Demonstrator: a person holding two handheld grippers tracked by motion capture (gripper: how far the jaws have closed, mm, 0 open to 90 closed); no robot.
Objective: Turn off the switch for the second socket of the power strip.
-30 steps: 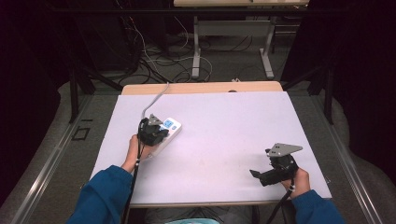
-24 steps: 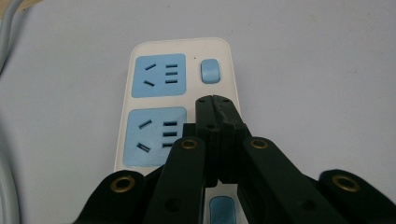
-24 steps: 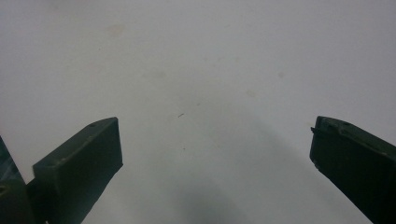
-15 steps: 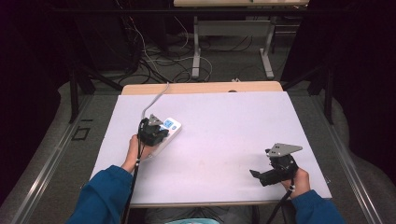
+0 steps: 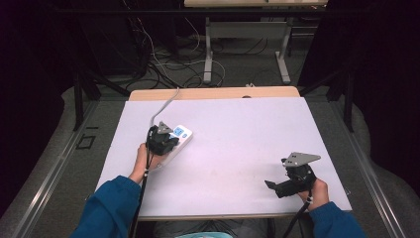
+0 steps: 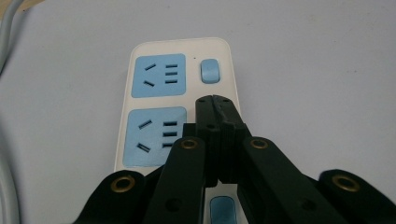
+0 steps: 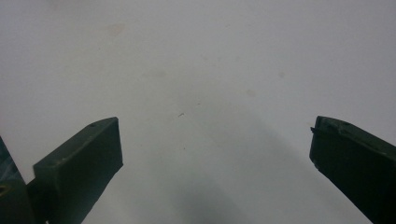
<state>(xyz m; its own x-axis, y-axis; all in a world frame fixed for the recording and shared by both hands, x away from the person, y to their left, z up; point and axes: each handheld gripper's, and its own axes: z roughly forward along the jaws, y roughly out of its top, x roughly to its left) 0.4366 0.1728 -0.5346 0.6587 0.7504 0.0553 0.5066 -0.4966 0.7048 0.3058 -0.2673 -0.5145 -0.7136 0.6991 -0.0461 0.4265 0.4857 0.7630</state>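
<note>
Left gripper jaws closed, tips over power strip beside blue switch. Right gripper jaws wide, empty.

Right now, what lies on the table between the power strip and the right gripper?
Nothing: in the high view, the white table is bare between the power strip and the right gripper.

The tabletop lies bare between the 2 tongs, so a hand could cross its middle and far right freely. At its left the power strip and its grey cable block the way, beneath the left tongs.
</note>
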